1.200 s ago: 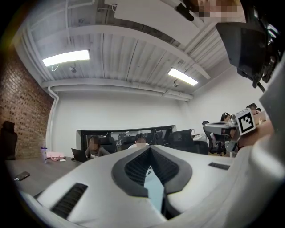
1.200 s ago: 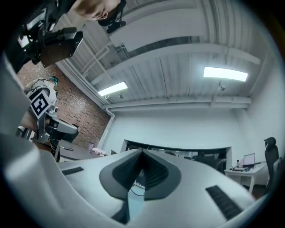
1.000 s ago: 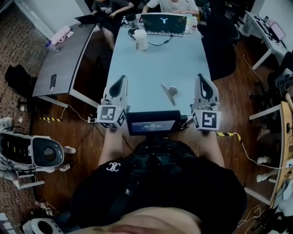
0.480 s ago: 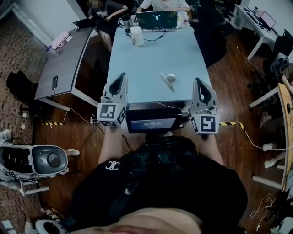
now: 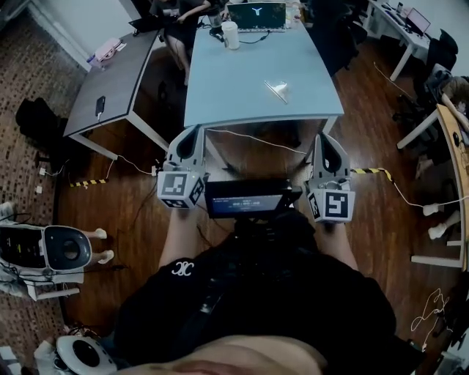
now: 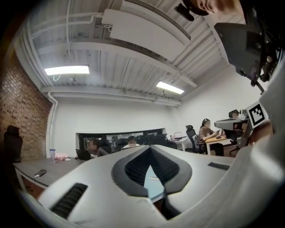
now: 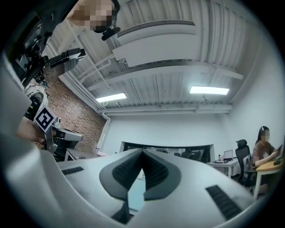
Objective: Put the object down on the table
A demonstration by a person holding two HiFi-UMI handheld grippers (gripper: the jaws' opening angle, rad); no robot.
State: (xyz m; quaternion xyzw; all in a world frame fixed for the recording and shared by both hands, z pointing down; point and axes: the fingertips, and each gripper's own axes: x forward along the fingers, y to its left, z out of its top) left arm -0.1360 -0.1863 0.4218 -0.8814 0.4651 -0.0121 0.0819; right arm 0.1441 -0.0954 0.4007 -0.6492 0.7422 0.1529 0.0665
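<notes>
A small shiny metal object (image 5: pixel 277 89) lies on the pale blue table (image 5: pixel 220 95), right of its middle, with nothing touching it. My left gripper (image 5: pixel 192 132) and right gripper (image 5: pixel 325 139) are held side by side short of the table's near edge, over the wooden floor. Both are shut and empty. In the left gripper view the jaws (image 6: pixel 150 147) meet at their tips, with a strip of the table (image 6: pixel 151 176) showing below them. The right gripper (image 7: pixel 143 152) is likewise closed tip to tip, pointing across the room.
A laptop (image 5: pixel 256 12) and a white jug (image 5: pixel 230 34) stand at the table's far end, where people sit. A grey desk (image 5: pixel 117 80) with a phone (image 5: pixel 100 107) stands left. Cables and striped tape (image 5: pixel 370 171) lie on the floor. A white machine (image 5: pixel 44 249) is at far left.
The person has backed away from the table: both grippers, earlier over its near edge, are now over the floor. The metal object stays on the table, farther off. Both grippers stay shut.
</notes>
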